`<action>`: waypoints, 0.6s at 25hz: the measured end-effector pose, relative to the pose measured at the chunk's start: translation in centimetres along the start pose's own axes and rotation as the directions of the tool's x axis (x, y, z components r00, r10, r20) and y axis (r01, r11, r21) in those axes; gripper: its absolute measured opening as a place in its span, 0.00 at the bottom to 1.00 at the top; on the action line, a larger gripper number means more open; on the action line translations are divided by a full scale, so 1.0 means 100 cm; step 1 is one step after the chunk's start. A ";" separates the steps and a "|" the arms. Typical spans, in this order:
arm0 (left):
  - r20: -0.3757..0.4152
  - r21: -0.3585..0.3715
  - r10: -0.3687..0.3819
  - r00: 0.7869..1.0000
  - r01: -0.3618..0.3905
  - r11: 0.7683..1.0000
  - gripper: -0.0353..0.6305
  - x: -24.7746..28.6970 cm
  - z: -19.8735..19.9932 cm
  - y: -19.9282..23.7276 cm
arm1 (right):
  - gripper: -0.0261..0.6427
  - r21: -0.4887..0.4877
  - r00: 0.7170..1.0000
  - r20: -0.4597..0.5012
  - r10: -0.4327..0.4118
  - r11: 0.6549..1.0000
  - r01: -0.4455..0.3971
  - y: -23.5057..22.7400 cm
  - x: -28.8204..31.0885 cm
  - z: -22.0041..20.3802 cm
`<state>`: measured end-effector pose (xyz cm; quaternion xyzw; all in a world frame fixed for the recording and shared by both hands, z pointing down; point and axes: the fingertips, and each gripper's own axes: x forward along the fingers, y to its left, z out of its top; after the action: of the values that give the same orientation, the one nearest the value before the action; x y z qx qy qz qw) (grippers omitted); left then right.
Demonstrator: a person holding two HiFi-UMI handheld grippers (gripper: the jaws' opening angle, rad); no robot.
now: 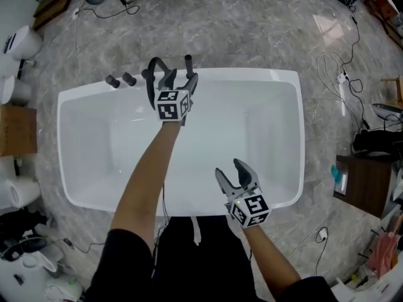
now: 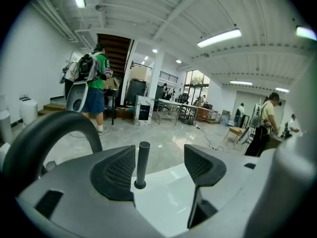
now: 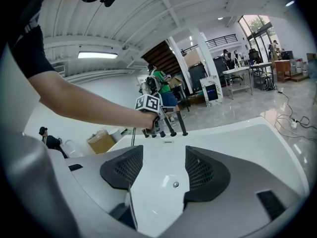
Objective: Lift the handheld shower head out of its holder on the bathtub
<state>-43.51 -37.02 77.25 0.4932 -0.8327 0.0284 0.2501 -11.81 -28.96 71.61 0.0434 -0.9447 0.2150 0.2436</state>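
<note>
The handheld shower head (image 1: 187, 61) is a slim black rod standing upright in its holder on the far rim of the white bathtub (image 1: 277, 75). My left gripper (image 1: 181, 79) is open right at it. In the left gripper view the shower head (image 2: 143, 161) stands between the jaws, close to the left pad (image 2: 115, 175), not clamped. The right gripper (image 1: 229, 168) hangs open over the tub's near rim, with nothing between its fingers. From the right gripper view the shower head (image 3: 182, 123) shows far off, next to my left hand.
A curved black spout (image 1: 153, 69) and two black knobs (image 1: 120, 80) stand on the rim left of the shower head. A drain (image 3: 176, 184) sits in the tub floor. A cardboard box (image 1: 16, 129), cables (image 1: 340, 80) and a dark cabinet (image 1: 368, 181) surround the tub. People (image 2: 94, 83) stand far off.
</note>
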 end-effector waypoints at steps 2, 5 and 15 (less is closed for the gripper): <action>-0.015 0.046 -0.017 1.000 0.018 0.999 0.48 0.005 -0.003 -0.002 | 0.39 0.007 1.000 0.008 -0.005 1.000 0.005 -0.005 0.003 0.002; -0.013 0.044 -0.022 1.000 0.022 0.999 0.48 0.014 -0.002 0.000 | 0.39 0.002 1.000 0.011 0.001 1.000 -0.001 -0.007 0.008 0.003; -0.058 0.036 -0.035 0.998 0.037 0.999 0.49 0.043 -0.012 0.009 | 0.39 0.009 0.999 -0.031 0.013 1.000 -0.013 -0.004 0.010 -0.022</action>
<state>-45.45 -39.65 80.42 0.5117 -0.8155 0.0535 0.2649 -11.68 -28.34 73.94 0.0351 -0.9402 0.2214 0.2565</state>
